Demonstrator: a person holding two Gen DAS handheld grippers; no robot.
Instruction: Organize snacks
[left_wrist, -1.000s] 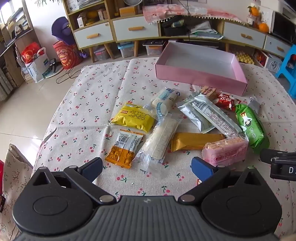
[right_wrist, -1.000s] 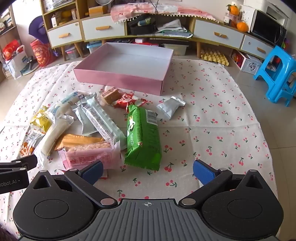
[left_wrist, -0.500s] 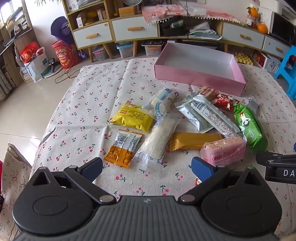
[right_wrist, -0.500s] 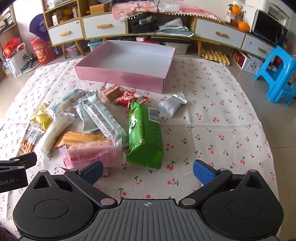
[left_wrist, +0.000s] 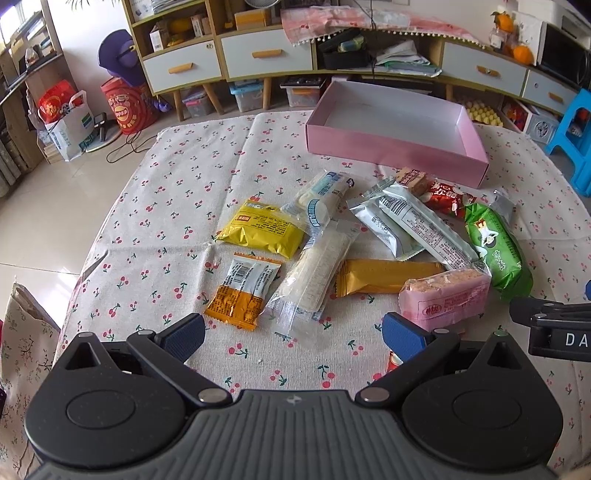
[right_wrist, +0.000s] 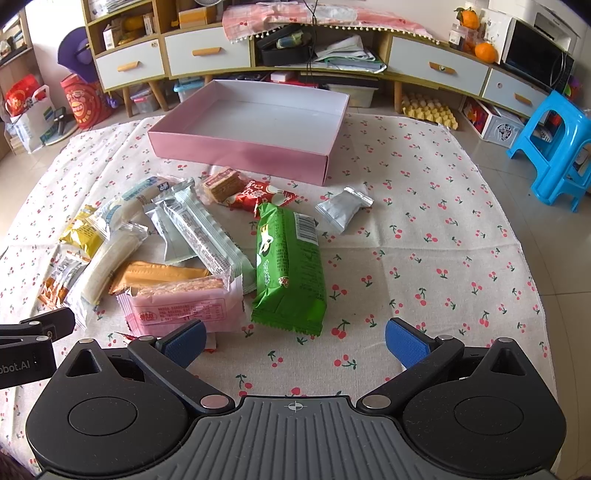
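Nearest, both tools hang over the near edge of the table (right_wrist: 443, 229), each with its blue-padded fingers spread wide and nothing between them: the left tool (left_wrist: 293, 334) and the right tool (right_wrist: 295, 338).

Just past the left tool, at about 11 o'clock from it, lies an orange-and-silver sachet (left_wrist: 242, 295), with a long clear-wrapped pale bar (left_wrist: 314, 275) touching it at 3 o'clock. A pink wafer pack (right_wrist: 183, 304) sits at the right tool's 10 o'clock, partly over a gold bar (left_wrist: 384, 275). At 12 o'clock from the right tool rests a green packet (right_wrist: 291, 267), lying lengthwise away from the camera.

Farther out, a yellow pouch (left_wrist: 262, 229) lies at 12 o'clock from the sachet, and two silver-grey bars (right_wrist: 207, 236) overlap each other beside the green packet. Beyond those are a blue-and-white roll (left_wrist: 321, 195), a brown wafer packet (right_wrist: 221, 182) and a red wrapper (right_wrist: 264, 194) touching it. A small silver packet (right_wrist: 343, 208) lies apart at 2 o'clock from the green one.

Farthest on the table stands the pink box (right_wrist: 240, 147), open-topped, with only its white floor showing.
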